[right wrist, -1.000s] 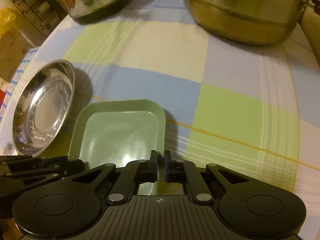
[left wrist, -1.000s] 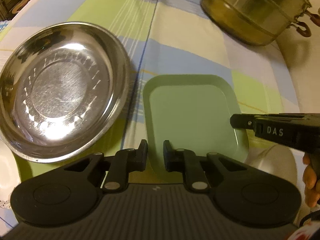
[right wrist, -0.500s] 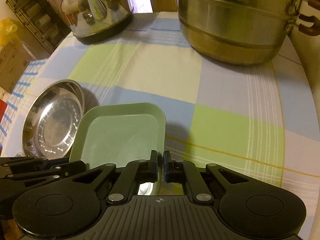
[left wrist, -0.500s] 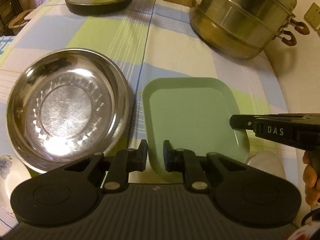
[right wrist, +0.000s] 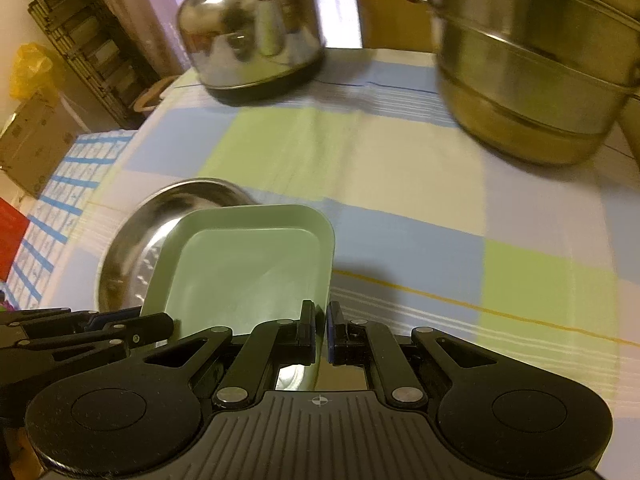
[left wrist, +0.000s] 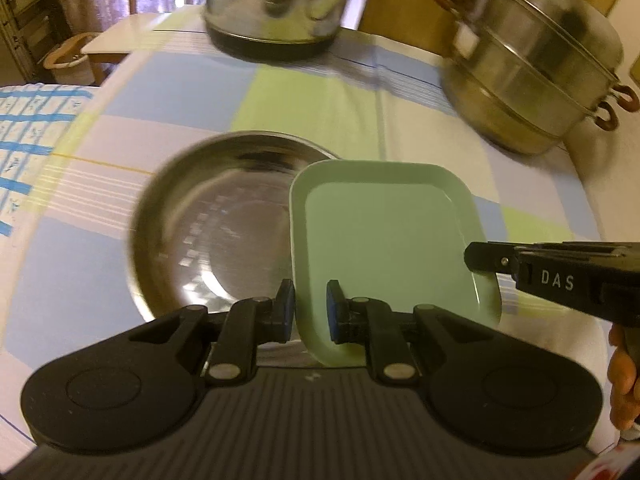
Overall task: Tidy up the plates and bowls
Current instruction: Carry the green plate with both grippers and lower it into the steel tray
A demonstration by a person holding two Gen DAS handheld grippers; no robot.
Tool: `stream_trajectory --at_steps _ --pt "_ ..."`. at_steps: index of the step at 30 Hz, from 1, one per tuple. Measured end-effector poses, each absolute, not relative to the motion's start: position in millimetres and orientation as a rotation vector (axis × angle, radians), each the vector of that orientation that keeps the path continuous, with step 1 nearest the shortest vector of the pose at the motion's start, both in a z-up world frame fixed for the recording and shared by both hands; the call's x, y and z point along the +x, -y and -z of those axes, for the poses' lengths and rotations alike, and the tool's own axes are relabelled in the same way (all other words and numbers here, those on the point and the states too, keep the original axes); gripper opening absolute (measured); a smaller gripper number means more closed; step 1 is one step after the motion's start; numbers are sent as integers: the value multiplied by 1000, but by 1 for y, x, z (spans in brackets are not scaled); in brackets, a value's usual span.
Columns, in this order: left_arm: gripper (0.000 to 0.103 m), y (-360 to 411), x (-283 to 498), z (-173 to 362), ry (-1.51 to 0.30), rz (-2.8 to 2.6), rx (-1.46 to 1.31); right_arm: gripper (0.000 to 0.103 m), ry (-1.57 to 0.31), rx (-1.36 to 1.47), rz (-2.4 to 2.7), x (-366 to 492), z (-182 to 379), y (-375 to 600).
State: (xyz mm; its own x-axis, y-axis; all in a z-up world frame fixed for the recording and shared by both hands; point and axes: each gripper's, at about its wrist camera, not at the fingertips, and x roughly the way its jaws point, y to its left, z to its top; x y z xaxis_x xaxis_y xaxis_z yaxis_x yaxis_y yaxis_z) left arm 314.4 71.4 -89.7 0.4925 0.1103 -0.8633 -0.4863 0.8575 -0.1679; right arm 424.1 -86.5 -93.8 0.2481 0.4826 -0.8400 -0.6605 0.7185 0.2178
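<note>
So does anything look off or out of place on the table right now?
Nothing spilled or damaged. The only odd sight is the green plate: it is lifted off the tablecloth and overlaps the steel bowl, pinched at its near rim by the left gripper and the right gripper.

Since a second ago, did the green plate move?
Yes. The green plate, held by both tongs, has gone left: it lay beside the metal bowl and now overlaps its right side.
</note>
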Motion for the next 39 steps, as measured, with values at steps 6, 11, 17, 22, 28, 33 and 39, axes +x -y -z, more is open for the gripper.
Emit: stream_trajectory --at_steps 6,11,17,22,28,33,39 --pt "15 -109 303 94 -1008 -386 -401 6 -1069 -172 -780 410 104 45" --pt "15 -130 306 102 -1024 -380 -384 6 -1082 -158 -758 407 114 25" --pt "15 -141 312 112 -1046 -358 -369 6 -1099 -143 -726 407 122 16" --pt "15 -147 316 117 -1058 -345 -357 6 -1108 -133 -704 405 128 11" --pt "15 -152 320 125 -1073 -334 -342 6 -1110 -130 -691 408 136 7" --pt "15 -155 322 131 -1084 -327 -325 6 -1111 -131 -685 405 143 5" --pt "20 -159 323 135 -1090 -307 -332 6 -1112 -89 -657 404 149 4"
